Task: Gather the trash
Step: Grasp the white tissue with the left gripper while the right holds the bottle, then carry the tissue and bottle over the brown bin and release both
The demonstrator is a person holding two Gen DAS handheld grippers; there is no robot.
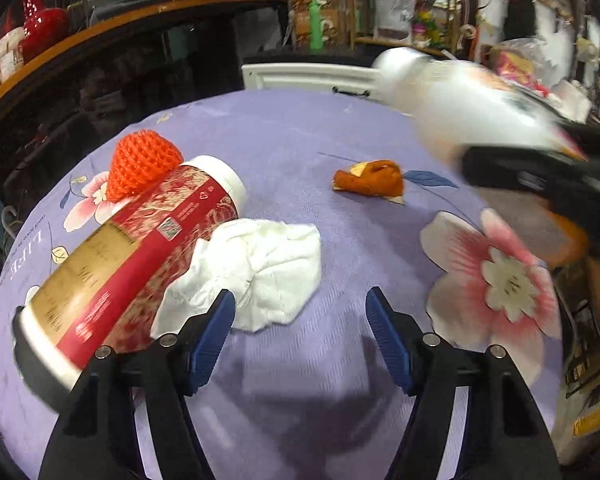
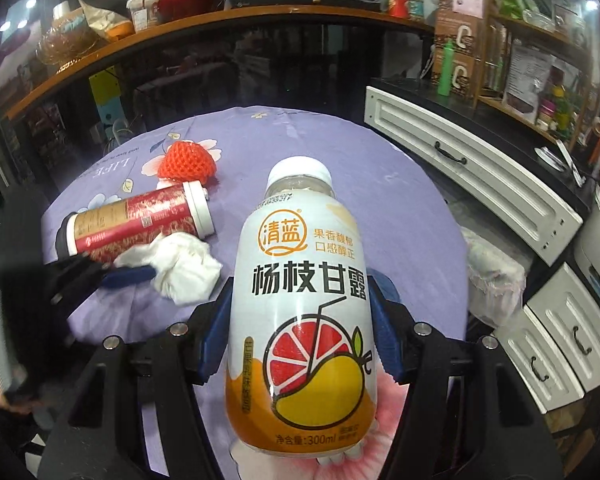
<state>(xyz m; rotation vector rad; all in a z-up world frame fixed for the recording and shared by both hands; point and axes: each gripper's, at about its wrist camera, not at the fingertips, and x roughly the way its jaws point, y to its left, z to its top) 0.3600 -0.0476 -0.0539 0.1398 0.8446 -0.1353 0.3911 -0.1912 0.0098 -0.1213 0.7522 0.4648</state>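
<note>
Two hand-held grippers at work. Right hand-held gripper [image 2: 300, 316] clamped on a white plastic drink bottle with a grapefruit-and-mango label [image 2: 300, 312], lifted off the desk, cap pointing away from the camera. Left hand-held gripper [image 1: 300, 344] stands fairly wide with nothing between its pads; a crumpled white paper tissue [image 1: 260, 268] lies just ahead of its left finger [image 1: 210, 340].

Remaining trash, all ahead of the left hand-held gripper: a red-and-gold cylindrical canister with white end caps [image 1: 140, 264] on its side, touching the tissue's left edge; an orange foam fruit net [image 1: 140, 168] behind the canister; a brown scrap of peel [image 1: 370, 182] further off, to the right.

Risks, as judged: the tissue sits off-centre, so closing now may pinch only a corner or nudge the canister, which could roll. The bottle's smooth sleeve could slip if swung fast.

Surface: lilac cloth with pink flowers [image 1: 492, 272] over a round desk. Room: cluttered shelves, red vase, white drawers to the right.
</note>
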